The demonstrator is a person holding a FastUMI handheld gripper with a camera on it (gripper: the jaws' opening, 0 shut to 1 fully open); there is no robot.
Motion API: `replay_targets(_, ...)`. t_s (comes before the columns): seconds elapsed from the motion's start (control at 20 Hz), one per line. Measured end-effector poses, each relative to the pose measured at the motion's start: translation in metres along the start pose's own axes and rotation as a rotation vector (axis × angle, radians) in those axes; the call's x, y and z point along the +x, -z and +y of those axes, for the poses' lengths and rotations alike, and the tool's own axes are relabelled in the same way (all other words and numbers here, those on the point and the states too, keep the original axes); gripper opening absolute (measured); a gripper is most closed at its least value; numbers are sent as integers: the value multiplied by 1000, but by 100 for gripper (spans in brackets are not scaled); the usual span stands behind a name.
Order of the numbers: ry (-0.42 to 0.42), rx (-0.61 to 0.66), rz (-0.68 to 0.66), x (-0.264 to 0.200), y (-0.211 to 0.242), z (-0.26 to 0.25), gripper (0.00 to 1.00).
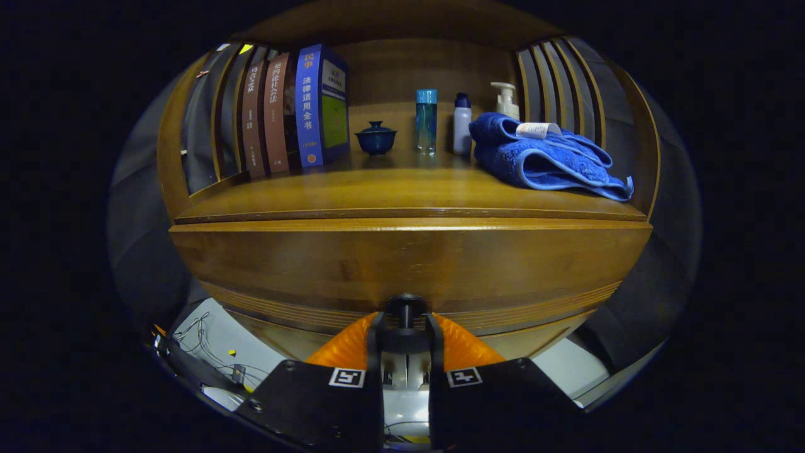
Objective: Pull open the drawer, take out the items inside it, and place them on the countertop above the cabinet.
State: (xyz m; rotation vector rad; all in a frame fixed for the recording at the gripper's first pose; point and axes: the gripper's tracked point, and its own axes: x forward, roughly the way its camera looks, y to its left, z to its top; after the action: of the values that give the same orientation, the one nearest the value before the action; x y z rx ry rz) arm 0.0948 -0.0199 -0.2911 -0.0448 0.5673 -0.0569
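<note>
Ahead of me the wooden bench (402,189) carries a row of upright books (295,110), a small dark blue lidded cup (375,138), a blue bottle (426,121), a white bottle (462,124), what looks like a pump dispenser (506,100), and a folded blue towel (544,160).

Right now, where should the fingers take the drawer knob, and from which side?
Grip the dark knob by its round sides, coming straight at the drawer front. It juts out from the wood, and the gripper already has its fingers closed on either side of it.
</note>
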Motion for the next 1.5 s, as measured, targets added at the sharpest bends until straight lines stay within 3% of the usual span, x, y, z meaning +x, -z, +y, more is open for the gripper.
replay_targets(0.75, -71, -32, 148, -134, 78, 2, 32)
replay_targets(1.05, -59, -31, 188, -163, 99, -2, 32)
replay_targets(1.4, -53, -14, 230, -165, 113, -1, 33)
replay_targets(1.5, -32, -13, 210, -171, 105, -5, 45)
